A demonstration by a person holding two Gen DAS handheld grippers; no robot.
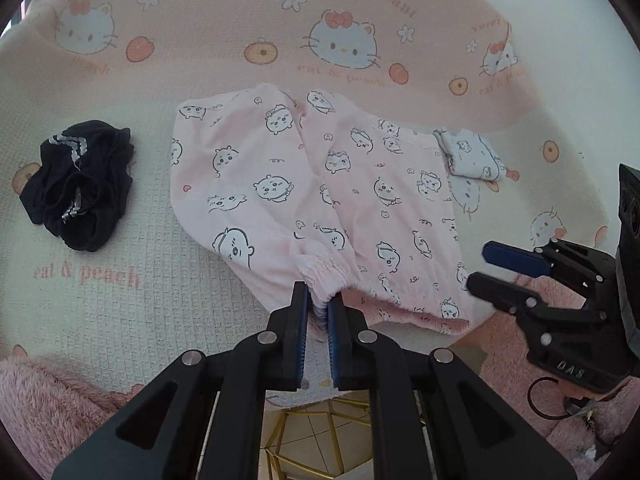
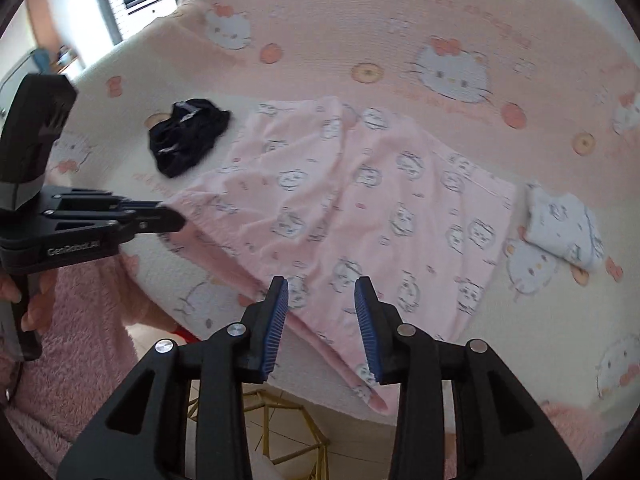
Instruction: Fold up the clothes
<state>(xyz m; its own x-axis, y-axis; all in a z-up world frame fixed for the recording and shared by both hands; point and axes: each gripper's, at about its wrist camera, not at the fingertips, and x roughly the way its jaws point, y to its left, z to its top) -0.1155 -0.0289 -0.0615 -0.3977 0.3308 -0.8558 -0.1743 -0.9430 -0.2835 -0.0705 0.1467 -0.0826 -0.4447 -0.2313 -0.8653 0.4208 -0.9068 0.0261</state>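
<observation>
Pink pyjama trousers with a cartoon print lie spread on the bed, cuffs toward me. My left gripper is shut on the gathered cuff of one leg. In the right wrist view the trousers lie ahead and the left gripper pinches their left corner. My right gripper is open and empty, just above the near hem. It also shows at the right of the left wrist view, jaws apart, beside the other cuff.
A crumpled black garment lies left of the trousers, also seen in the right view. A small folded white garment lies to their right. The Hello Kitty bedspread ends at the near edge; floor and a gold wire frame below.
</observation>
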